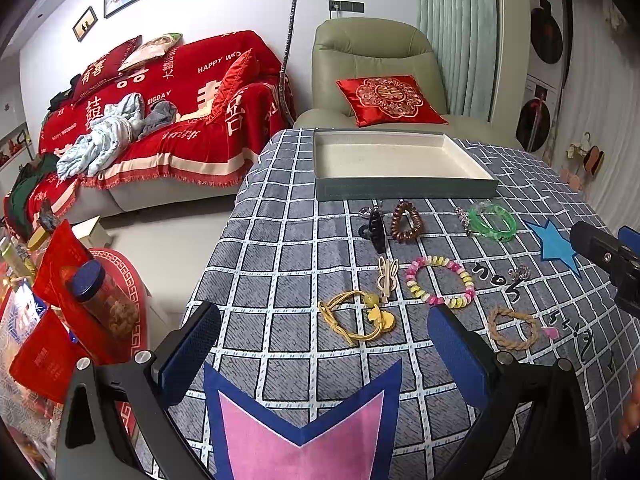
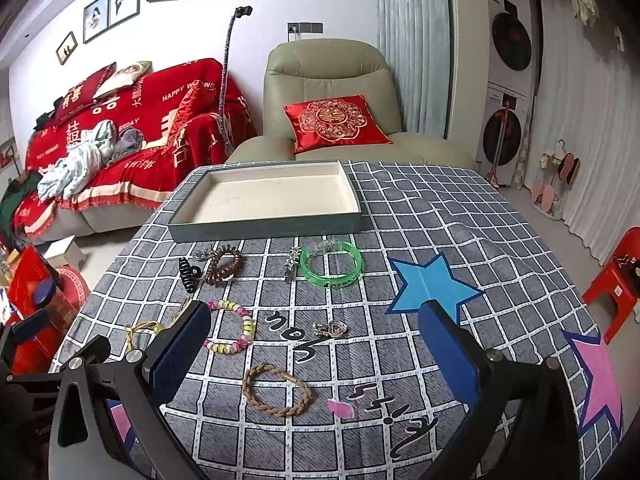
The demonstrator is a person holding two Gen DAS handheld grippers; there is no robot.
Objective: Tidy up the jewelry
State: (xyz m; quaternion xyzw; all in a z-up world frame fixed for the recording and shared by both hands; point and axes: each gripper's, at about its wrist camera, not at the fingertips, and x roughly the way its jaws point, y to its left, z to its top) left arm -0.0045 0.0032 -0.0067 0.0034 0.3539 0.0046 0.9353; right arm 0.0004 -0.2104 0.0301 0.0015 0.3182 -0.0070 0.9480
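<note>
Meanwhile, both tools hover with jaws spread and empty: the left gripper (image 1: 324,344) over the yellow cord bracelet (image 1: 356,318), the right gripper (image 2: 316,344) framing the braided rope bracelet (image 2: 276,390) on the checked tablecloth (image 2: 420,216). Beyond lie the pastel bead bracelet (image 2: 232,326), a heart charm (image 2: 334,329), the brown coil tie (image 2: 224,266) and the green bangle (image 2: 332,266). Farthest sits the tray (image 2: 264,226), nothing yet inside. Judging by position, the rope bracelet comes first; pinching one side of the loop and lifting clear of neighbours should work best.
</note>
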